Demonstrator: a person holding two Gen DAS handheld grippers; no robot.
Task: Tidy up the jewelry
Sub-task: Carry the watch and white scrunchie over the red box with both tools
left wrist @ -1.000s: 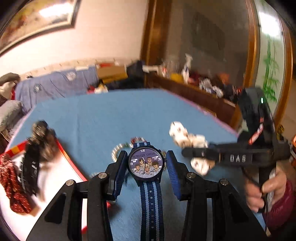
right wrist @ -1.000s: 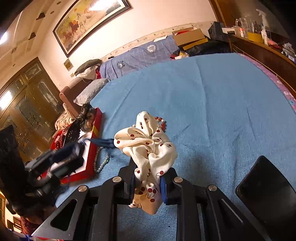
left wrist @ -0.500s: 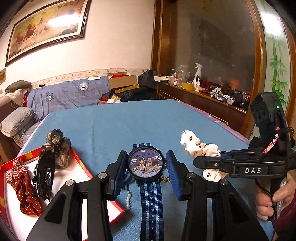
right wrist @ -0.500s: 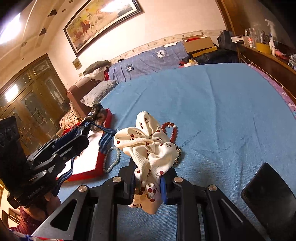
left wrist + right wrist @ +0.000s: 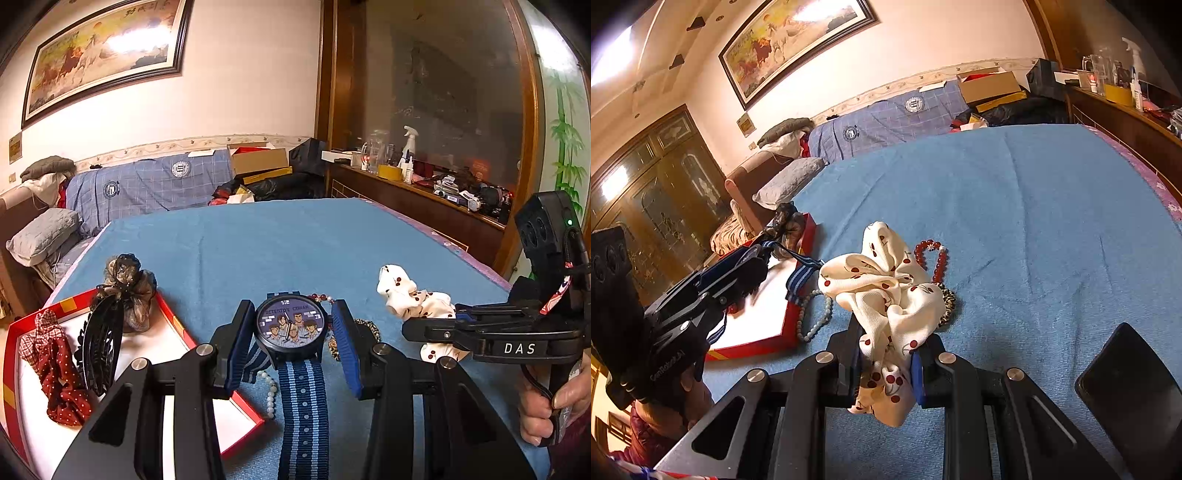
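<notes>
My left gripper (image 5: 291, 336) is shut on a cartoon-face watch (image 5: 291, 326) with a blue striped strap and holds it above the blue table beside the red box (image 5: 236, 402). My right gripper (image 5: 886, 365) is shut on a white cherry-print scrunchie (image 5: 886, 291), also visible in the left wrist view (image 5: 413, 299). The box (image 5: 790, 314) holds a red scrunchie (image 5: 55, 365), a black hair claw (image 5: 99, 350) and a brown scrunchie (image 5: 129, 284). On the cloth lie a pale bead bracelet (image 5: 816, 317), a red bead bracelet (image 5: 932, 256) and a leopard hair tie (image 5: 947, 301).
A black phone (image 5: 1126, 380) lies on the blue cloth (image 5: 1015, 206) at the near right. A sofa with pillows (image 5: 44, 236) stands behind the table on the left, a cluttered wooden sideboard (image 5: 424, 192) on the right.
Both grippers have lifted with their items; the watch has risen off the cloth and the left view has tilted up. The red bracelet and leopard tie now show under the scrunchie.
</notes>
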